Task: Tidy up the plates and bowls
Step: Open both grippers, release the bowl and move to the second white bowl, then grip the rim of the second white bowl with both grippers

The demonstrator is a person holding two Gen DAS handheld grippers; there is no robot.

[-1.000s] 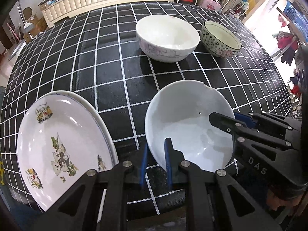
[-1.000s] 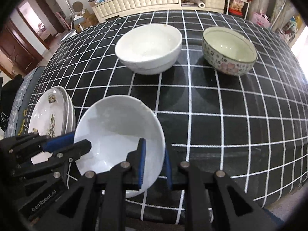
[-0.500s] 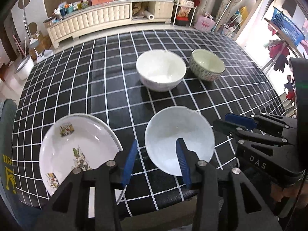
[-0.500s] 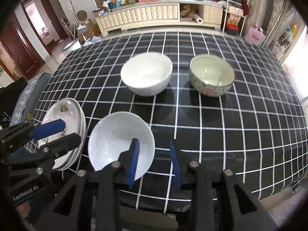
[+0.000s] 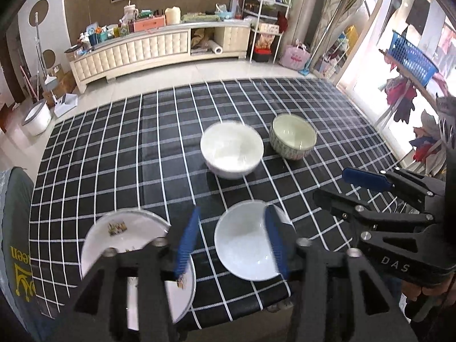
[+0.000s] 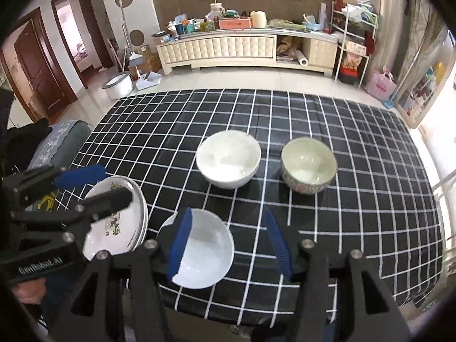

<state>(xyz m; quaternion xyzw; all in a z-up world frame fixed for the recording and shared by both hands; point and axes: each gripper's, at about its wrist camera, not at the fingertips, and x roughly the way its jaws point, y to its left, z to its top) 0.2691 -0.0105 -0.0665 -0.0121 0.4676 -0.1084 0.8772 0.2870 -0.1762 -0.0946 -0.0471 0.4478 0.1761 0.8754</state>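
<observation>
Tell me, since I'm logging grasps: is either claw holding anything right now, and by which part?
Nothing is held. The left claw and right claw are both open above the table, and the small white bowl sits free on the checked cloth.

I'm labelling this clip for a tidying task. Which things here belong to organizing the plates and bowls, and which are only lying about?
Belongs to the job:
shallow white bowl
large deep white bowl
patterned green-lined bowl
stack of white plates with cartoon prints

Just lying about:
cream tufted cabinet
pink bag
blue plastic basket
white wire shelf
</observation>
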